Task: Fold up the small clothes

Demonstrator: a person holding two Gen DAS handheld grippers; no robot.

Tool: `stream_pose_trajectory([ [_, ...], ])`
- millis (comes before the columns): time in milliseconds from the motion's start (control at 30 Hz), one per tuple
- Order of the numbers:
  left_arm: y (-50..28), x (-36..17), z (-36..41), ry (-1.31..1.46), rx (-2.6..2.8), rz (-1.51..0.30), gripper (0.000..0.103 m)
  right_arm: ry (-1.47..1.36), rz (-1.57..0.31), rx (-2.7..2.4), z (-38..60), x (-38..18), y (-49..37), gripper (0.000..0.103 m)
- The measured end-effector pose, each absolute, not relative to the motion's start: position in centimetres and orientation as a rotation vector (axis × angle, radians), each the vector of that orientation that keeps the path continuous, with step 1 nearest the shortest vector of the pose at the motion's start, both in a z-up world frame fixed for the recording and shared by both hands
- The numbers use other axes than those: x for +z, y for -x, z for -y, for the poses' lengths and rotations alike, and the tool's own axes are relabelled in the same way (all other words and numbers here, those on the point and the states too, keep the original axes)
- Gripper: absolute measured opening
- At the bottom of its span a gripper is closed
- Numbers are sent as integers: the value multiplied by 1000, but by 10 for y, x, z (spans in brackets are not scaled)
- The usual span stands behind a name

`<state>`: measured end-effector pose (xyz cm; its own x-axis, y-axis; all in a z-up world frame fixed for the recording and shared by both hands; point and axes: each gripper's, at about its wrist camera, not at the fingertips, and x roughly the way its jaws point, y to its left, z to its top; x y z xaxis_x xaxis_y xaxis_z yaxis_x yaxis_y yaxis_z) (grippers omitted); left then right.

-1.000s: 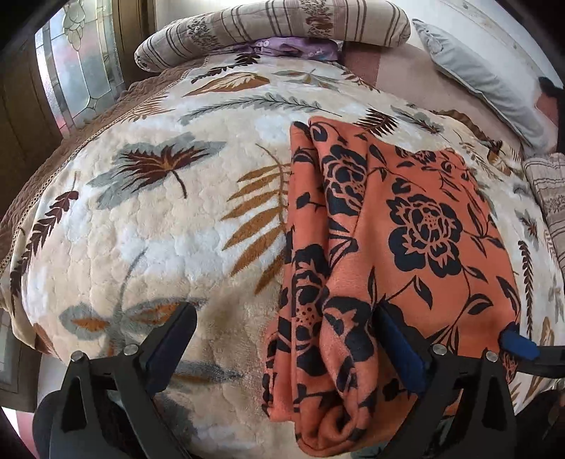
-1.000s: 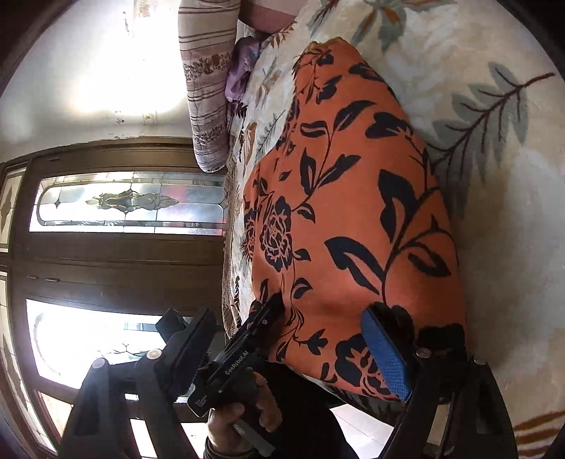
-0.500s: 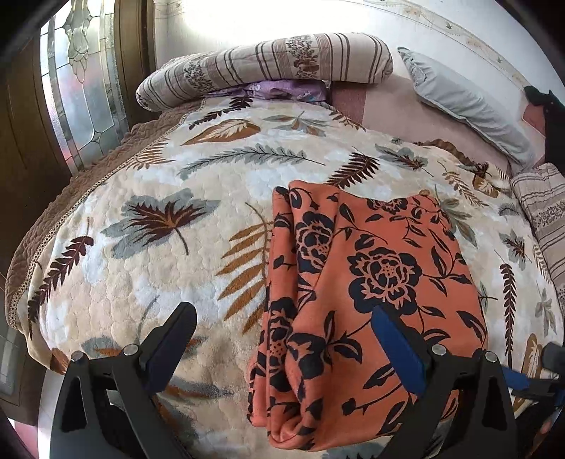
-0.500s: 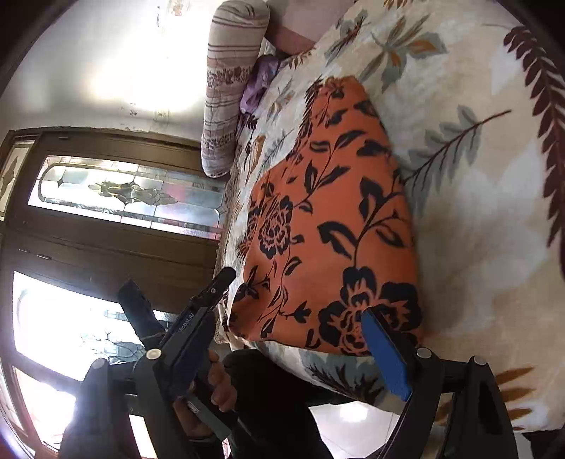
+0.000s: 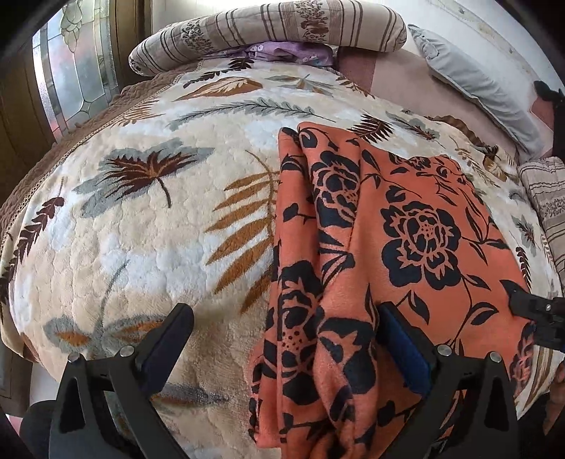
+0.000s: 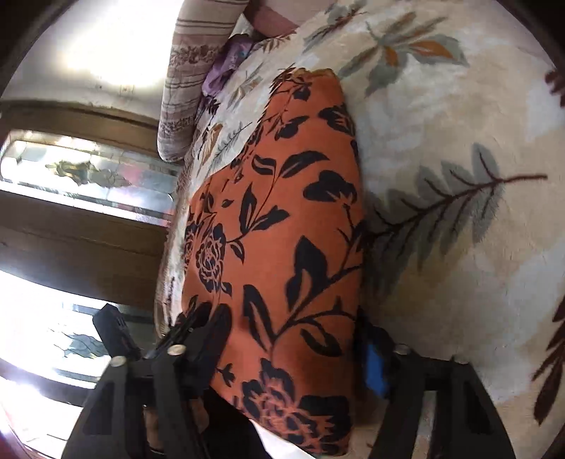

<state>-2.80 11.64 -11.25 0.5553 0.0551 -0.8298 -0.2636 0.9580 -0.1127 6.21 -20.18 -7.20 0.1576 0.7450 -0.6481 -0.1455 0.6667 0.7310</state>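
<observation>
An orange cloth with black flowers (image 5: 406, 247) lies folded on the leaf-patterned blanket (image 5: 141, 247); its left edge is bunched in thick folds. My left gripper (image 5: 282, 339) hovers open over the cloth's near left corner, with those folds between its wide-spread fingers. In the right wrist view the cloth (image 6: 282, 229) runs away from the camera. My right gripper (image 6: 293, 346) straddles its near end and the jaws are closing, with the cloth between them. One right finger (image 5: 529, 305) shows at the cloth's right edge in the left wrist view.
A striped bolster (image 5: 268, 28) with a purple garment (image 5: 282, 53) under it lies at the head of the bed, and a grey pillow (image 5: 469, 81) at the back right. A stained-glass window (image 5: 70, 81) stands beyond the bed's left edge. Another striped cushion (image 5: 547, 197) is at the right.
The right gripper has moved in over the cloth's end and its jaws have narrowed around it. The left gripper drew back, then came in close over the cloth's corner again, still open.
</observation>
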Motion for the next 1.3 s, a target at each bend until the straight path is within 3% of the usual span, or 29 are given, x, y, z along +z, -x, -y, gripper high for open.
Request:
stream_pose_trajectory([
  [33, 28, -113, -117, 238, 187, -965, 103, -524, -1238, 678, 197, -63, -58, 41],
  [167, 29, -115, -118, 249, 177, -962, 103, -269, -1160, 581, 175, -47, -36, 39],
  [200, 28, -116, -118, 253, 174, -966, 103, -237, -1191, 561, 172, -60, -36, 42],
  [233, 28, -115, -119, 255, 171, -964, 103, -301, -1216, 565, 178, -70, -40, 52],
  [300, 28, -115, -120, 254, 167, -963, 103, -513, -1230, 579, 205, -71, -48, 59],
  [433, 29, -115, -119, 255, 166, -958, 103, -692, -1105, 616, 243, -52, -67, 76],
  [600, 27, -116, -120, 253, 163, -961, 103, -832, -1228, 608, 235, -93, -129, 76],
  [633, 27, -116, -120, 253, 163, -961, 103, -822, -1257, 616, 227, -100, -136, 75],
  [667, 27, -116, -120, 253, 165, -960, 103, -791, -1278, 646, 213, -102, -142, 61],
  [767, 27, -116, -122, 258, 164, -961, 103, -559, -1199, 602, 187, -71, -132, 41],
  [900, 28, -117, -122, 260, 160, -959, 103, -363, -1126, 516, 173, -51, -111, 39],
  [967, 28, -117, -121, 260, 157, -958, 103, -312, -1160, 456, 172, -63, -112, 50],
  [1067, 30, -117, -122, 265, 154, -955, 103, -477, -1152, 457, 190, -64, -103, 68],
  [1300, 40, -113, -133, 372, 129, -951, 103, -489, -1105, 476, 207, -43, -53, 70],
])
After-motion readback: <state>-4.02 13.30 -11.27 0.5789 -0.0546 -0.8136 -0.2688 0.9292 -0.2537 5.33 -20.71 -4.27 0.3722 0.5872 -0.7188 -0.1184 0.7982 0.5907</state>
